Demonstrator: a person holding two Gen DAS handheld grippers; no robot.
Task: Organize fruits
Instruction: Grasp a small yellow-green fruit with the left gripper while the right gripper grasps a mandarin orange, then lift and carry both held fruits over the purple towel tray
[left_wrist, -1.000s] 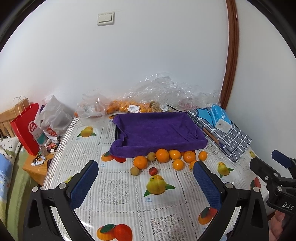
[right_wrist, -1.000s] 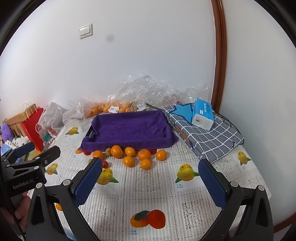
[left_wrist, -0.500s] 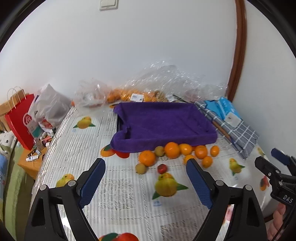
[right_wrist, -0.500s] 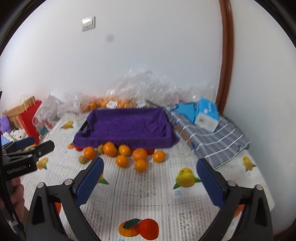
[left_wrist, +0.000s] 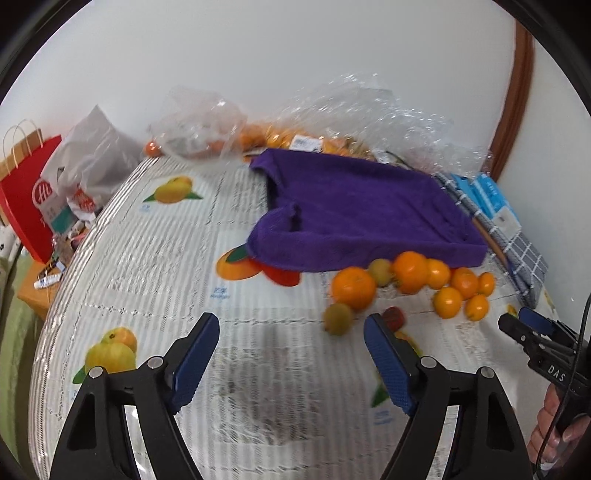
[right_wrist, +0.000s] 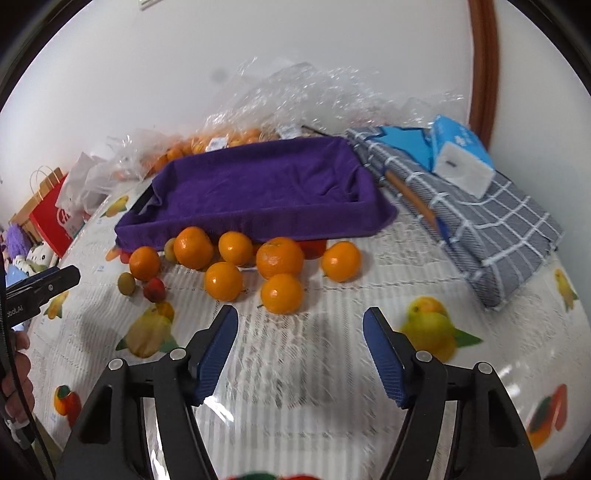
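Note:
Several oranges (right_wrist: 282, 293) lie loose on the table in front of a tray lined with a purple cloth (right_wrist: 258, 192). A small green fruit (right_wrist: 126, 283) and a small red fruit (right_wrist: 154, 290) lie at their left. My right gripper (right_wrist: 300, 326) is open and empty, just short of the nearest orange. In the left wrist view the same oranges (left_wrist: 353, 288), green fruit (left_wrist: 338, 318), red fruit (left_wrist: 393, 318) and purple tray (left_wrist: 362, 206) show. My left gripper (left_wrist: 291, 332) is open and empty, left of the green fruit. The right gripper's tip (left_wrist: 532, 328) shows at the right.
Clear plastic bags with more oranges (right_wrist: 221, 140) lie behind the tray by the wall. A folded grey checked cloth (right_wrist: 491, 221) with a blue tissue pack (right_wrist: 461, 155) lies at the right. A red paper bag (left_wrist: 26, 195) and a white bag (left_wrist: 92, 162) stand beyond the table's left edge.
Both grippers have moved forward and down toward the loose fruit, which now looks much larger. Both stay open and empty.

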